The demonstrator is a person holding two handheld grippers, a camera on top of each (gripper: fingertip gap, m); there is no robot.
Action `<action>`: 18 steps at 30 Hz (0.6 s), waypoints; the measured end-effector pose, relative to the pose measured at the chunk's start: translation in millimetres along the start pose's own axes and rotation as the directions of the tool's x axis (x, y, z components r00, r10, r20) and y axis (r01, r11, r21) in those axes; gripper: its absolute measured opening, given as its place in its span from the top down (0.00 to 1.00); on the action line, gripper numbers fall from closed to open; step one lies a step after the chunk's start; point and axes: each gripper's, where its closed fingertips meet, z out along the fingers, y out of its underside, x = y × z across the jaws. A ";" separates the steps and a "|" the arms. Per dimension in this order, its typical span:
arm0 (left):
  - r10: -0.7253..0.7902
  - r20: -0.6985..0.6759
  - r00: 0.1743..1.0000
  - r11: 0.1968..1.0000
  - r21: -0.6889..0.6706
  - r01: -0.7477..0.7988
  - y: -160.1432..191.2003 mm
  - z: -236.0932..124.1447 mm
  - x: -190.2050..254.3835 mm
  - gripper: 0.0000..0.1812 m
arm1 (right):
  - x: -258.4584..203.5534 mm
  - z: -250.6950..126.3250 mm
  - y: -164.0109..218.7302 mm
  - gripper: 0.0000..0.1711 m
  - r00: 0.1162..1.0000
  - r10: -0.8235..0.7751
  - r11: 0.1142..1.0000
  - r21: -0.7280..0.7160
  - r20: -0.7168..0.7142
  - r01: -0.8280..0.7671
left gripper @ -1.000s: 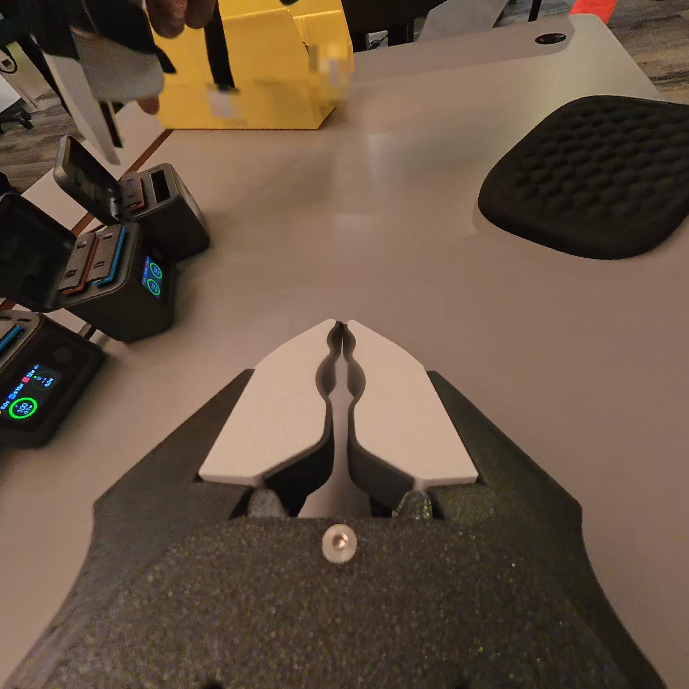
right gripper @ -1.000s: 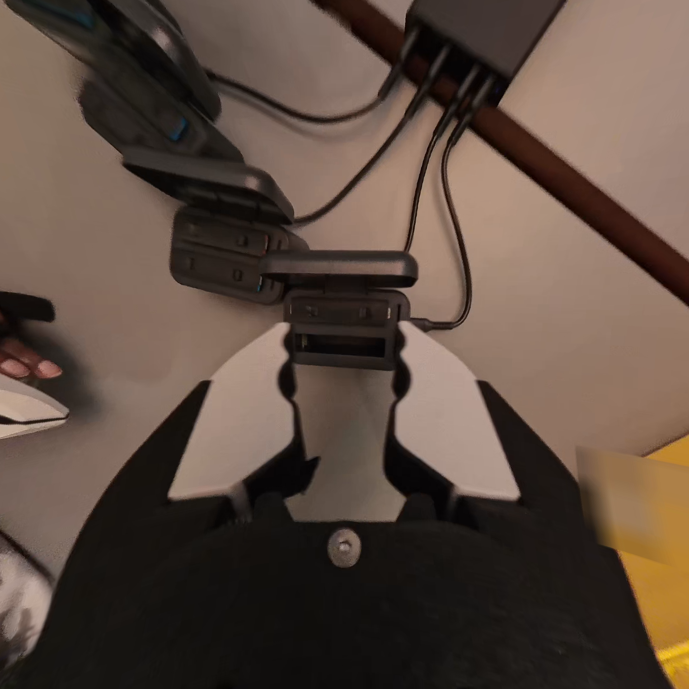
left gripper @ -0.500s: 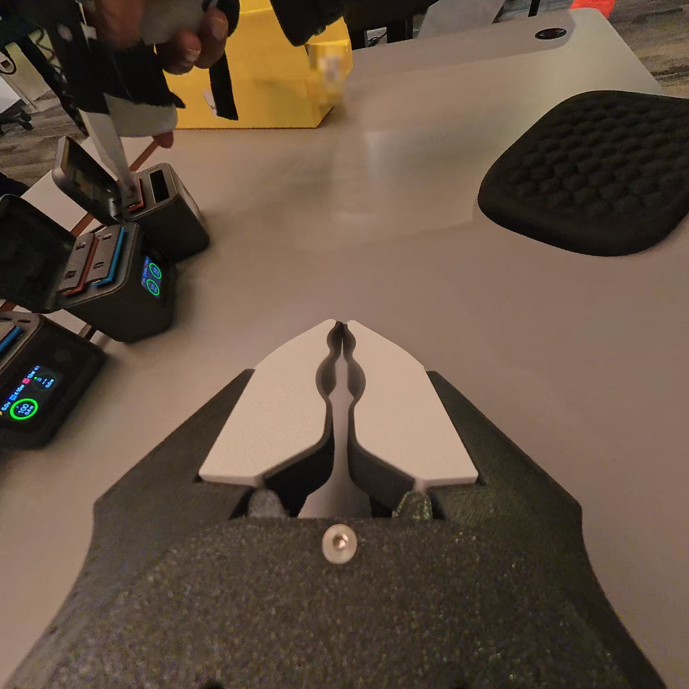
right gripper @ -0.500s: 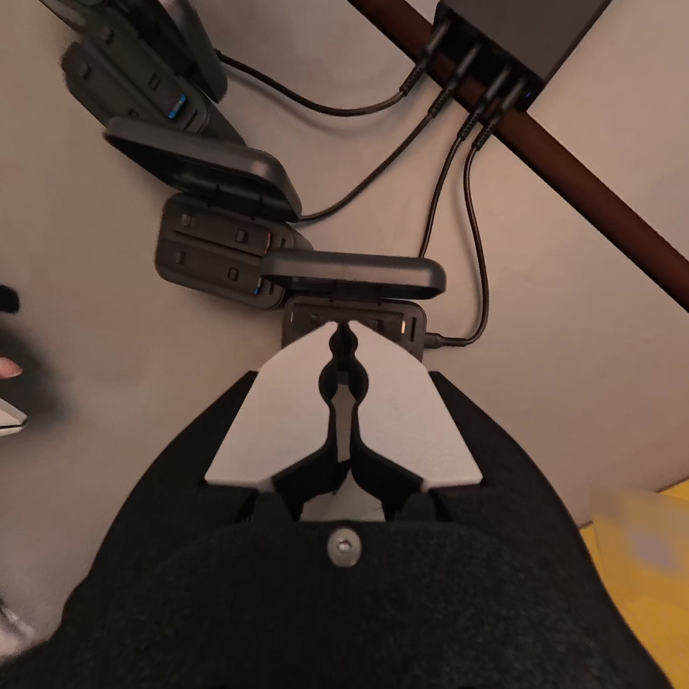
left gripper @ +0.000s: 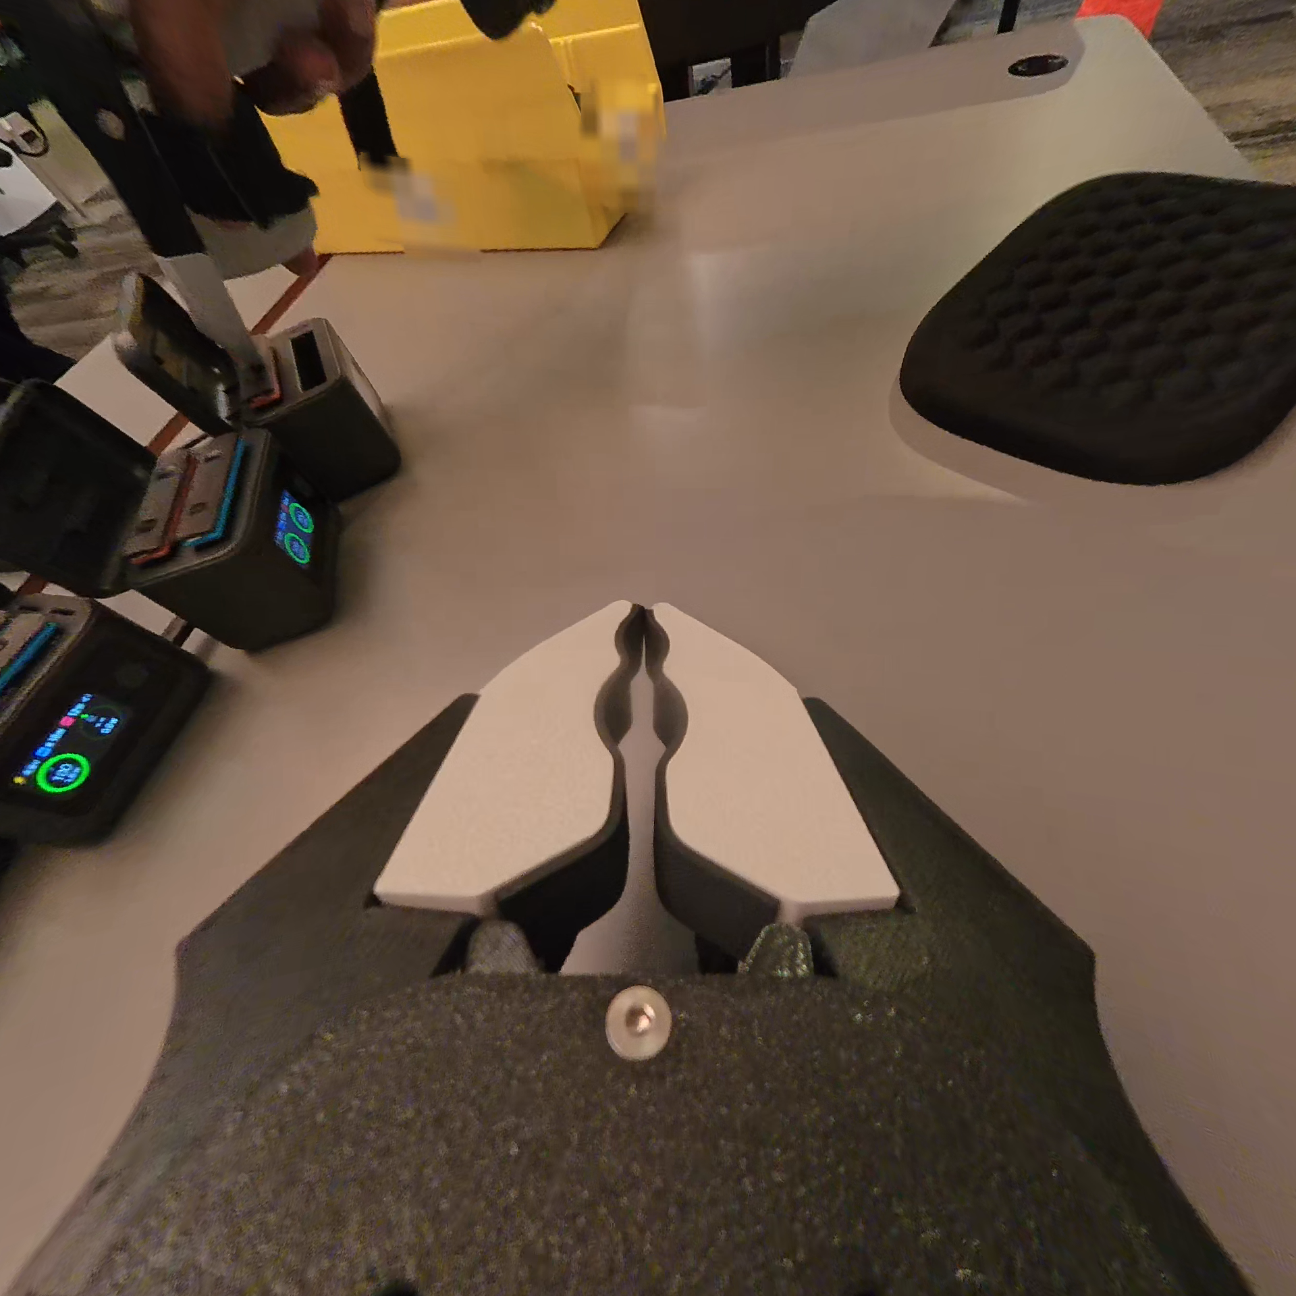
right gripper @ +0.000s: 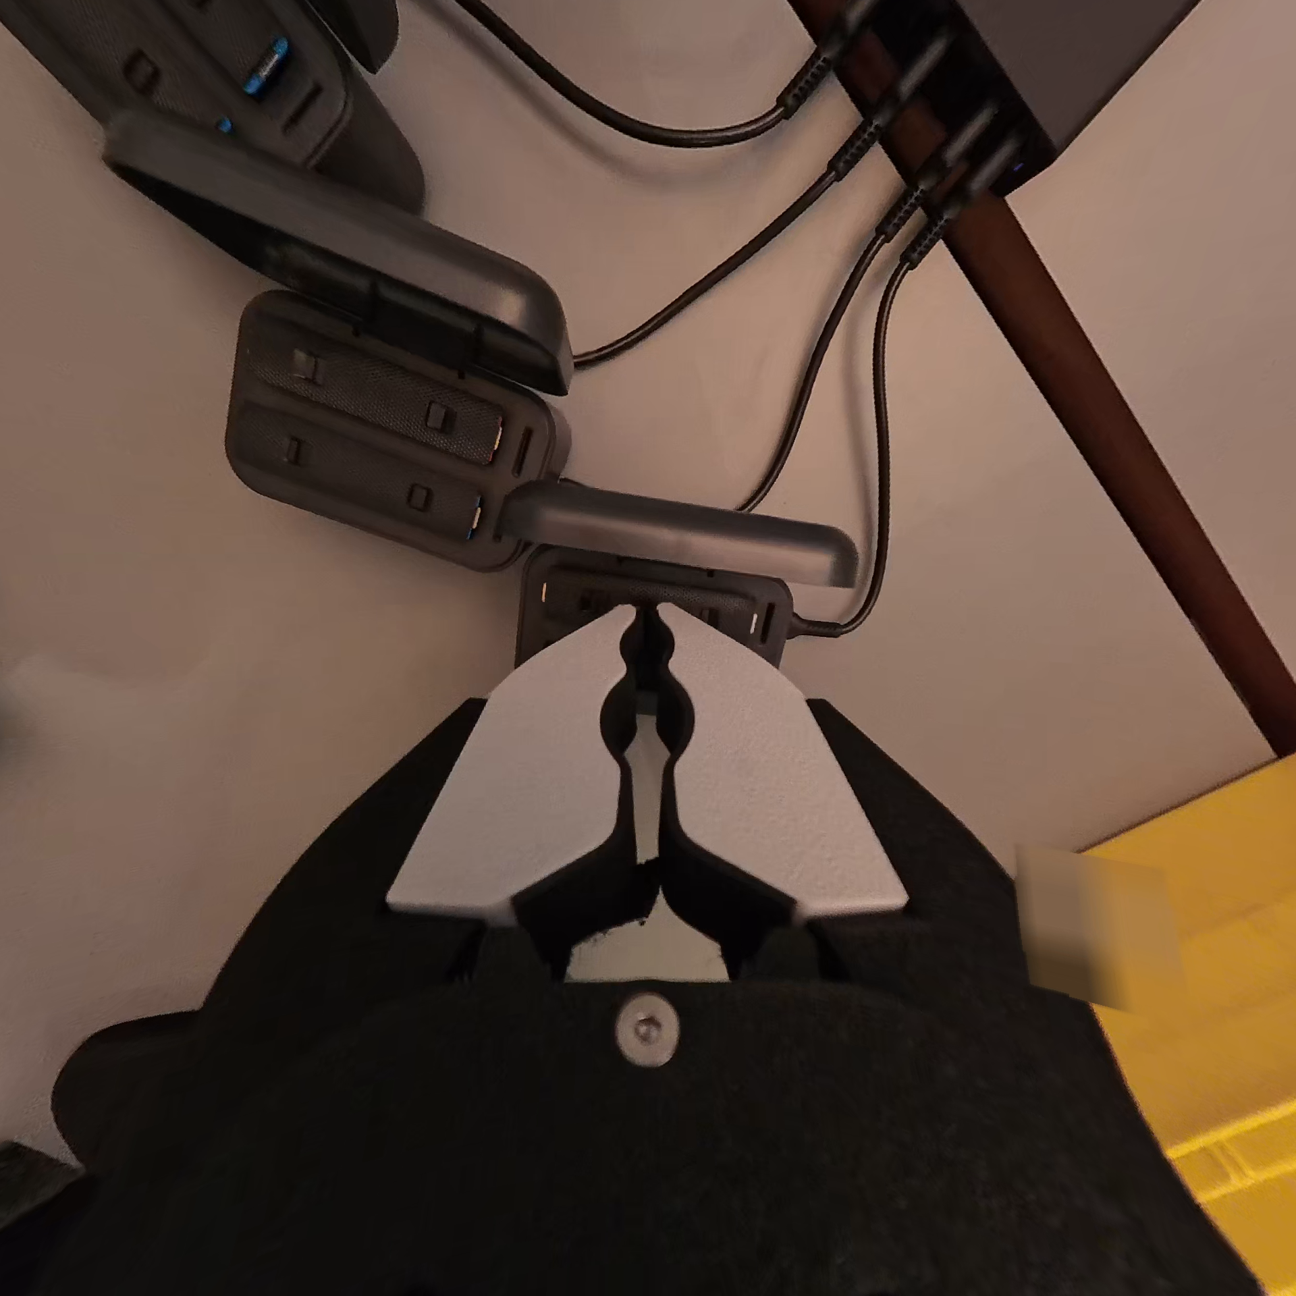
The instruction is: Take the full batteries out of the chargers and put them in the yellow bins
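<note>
The right claw (right gripper: 646, 611) points down onto the nearest charger (right gripper: 768, 617), its white fingers (right gripper: 743, 771) drawn almost together at the top of that charger. A thin dark piece shows in the narrow gap between them, so it seems to pinch a battery still sitting in the charger, though the fingers hide most of it. The charger's lid (right gripper: 680, 536) stands open just behind the fingertips, and a cable (right gripper: 876, 449) runs from its side to a power block (right gripper: 1052, 77) at the top right. A second charger (right gripper: 379, 435), just beside the first, holds two grey textured batteries side by side under its own raised lid. A yellow bin (right gripper: 1206, 982) lies at the lower right, near the claw.

The left claw (left gripper: 642, 609) rests low over the bare grey table (left gripper: 701, 456), fingers nearly touching and holding nothing. Three chargers stand well to its left; the closest (left gripper: 77, 729) and the middle one (left gripper: 231, 533) show lit green rings on their screens. The yellow bin (left gripper: 491, 140) sits at the far edge, and a black textured pad (left gripper: 1122, 322) lies to the right.
</note>
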 end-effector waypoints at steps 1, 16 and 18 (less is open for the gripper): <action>0.001 0.015 1.000 1.000 0.010 -0.001 -2.2 -1.4 -2.4 1.00 | -1.4 -1.0 -0.4 1.00 1.000 -0.004 1.000 0.026 0.001 0.004; -0.195 0.503 0.842 0.952 0.305 0.038 -38.4 -71.3 -94.5 1.00 | -87.0 -108.9 35.4 1.00 0.964 0.259 0.255 0.967 -0.058 -0.010; -0.218 0.536 0.815 0.944 0.326 0.038 -38.4 -80.5 -102.4 1.00 | -85.2 -105.2 39.9 1.00 0.959 0.279 0.239 0.971 -0.049 -0.020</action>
